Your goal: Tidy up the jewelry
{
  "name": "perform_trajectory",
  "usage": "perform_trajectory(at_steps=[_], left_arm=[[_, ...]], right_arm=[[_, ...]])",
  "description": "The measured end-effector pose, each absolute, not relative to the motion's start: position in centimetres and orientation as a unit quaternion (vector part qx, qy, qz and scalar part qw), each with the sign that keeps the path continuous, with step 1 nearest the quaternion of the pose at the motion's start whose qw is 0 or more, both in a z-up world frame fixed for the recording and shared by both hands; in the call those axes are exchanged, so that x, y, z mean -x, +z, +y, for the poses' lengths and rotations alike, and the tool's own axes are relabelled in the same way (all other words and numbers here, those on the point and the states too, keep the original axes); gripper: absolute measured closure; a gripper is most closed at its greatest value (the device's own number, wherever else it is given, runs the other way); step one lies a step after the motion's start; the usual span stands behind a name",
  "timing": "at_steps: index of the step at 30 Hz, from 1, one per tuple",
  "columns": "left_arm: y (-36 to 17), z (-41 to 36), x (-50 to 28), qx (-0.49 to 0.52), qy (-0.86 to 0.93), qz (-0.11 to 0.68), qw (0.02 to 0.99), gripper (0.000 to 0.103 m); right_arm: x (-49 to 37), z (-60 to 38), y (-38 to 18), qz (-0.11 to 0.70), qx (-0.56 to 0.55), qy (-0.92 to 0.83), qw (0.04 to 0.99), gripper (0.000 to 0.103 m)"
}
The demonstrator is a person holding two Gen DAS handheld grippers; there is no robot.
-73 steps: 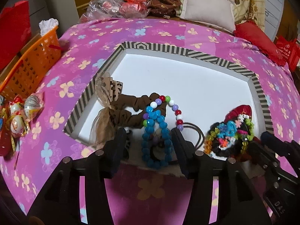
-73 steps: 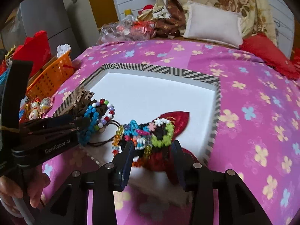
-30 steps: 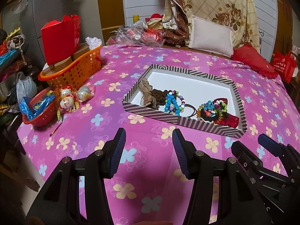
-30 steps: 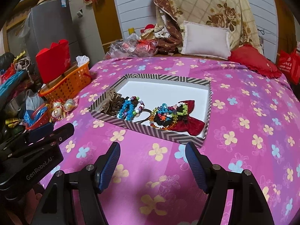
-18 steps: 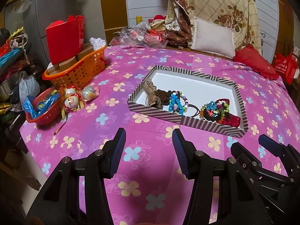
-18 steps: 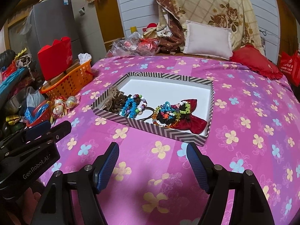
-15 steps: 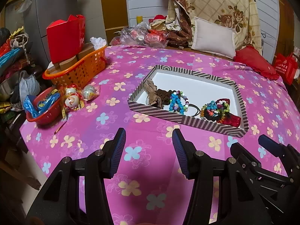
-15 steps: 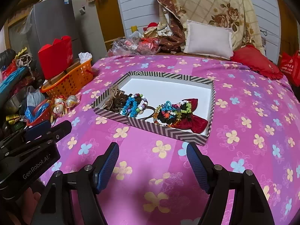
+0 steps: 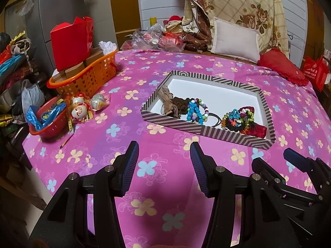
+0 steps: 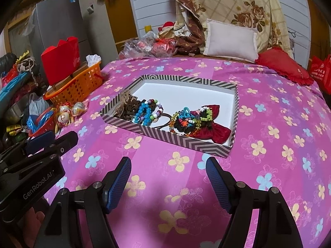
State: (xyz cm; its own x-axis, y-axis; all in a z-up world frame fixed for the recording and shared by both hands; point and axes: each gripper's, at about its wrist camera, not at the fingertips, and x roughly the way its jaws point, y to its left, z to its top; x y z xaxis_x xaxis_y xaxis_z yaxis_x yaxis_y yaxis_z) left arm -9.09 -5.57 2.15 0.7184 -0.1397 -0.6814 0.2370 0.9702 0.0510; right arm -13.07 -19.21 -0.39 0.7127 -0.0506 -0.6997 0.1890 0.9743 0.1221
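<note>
A shallow rectangular tray (image 9: 203, 132) with zigzag-striped card walls and a white floor sits mid-frame on the pink flowered cloth (image 9: 124, 144). Along its near wall lie a brown ruffled scrunchie (image 9: 180, 104), glossy blue beads (image 9: 193, 111) and a red velvet bow (image 10: 215, 131). Both the left gripper (image 9: 164, 160) and the right gripper (image 10: 168, 174) hover low in frame over the cloth, ribbed blue pads spread apart, gripping nothing.

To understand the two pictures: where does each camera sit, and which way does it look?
Left wrist: on the left gripper, looking forward over the pink cloth to the tray; its open fingers show, the right gripper beside.
Right wrist: on the right gripper, facing likewise; open fingers, left gripper beside.
Both share the tray, the beads and the orange basket.
</note>
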Motion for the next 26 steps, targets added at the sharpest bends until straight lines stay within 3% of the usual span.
perform_trajectory(at_steps=[26], left_arm=[[0.9,-5.7,8.3,-0.075,-0.097,0.363,0.924,0.052]], right_arm=[[12.4,-20.8,-1.7,0.390,-0.106,-0.067,0.912,0.030]])
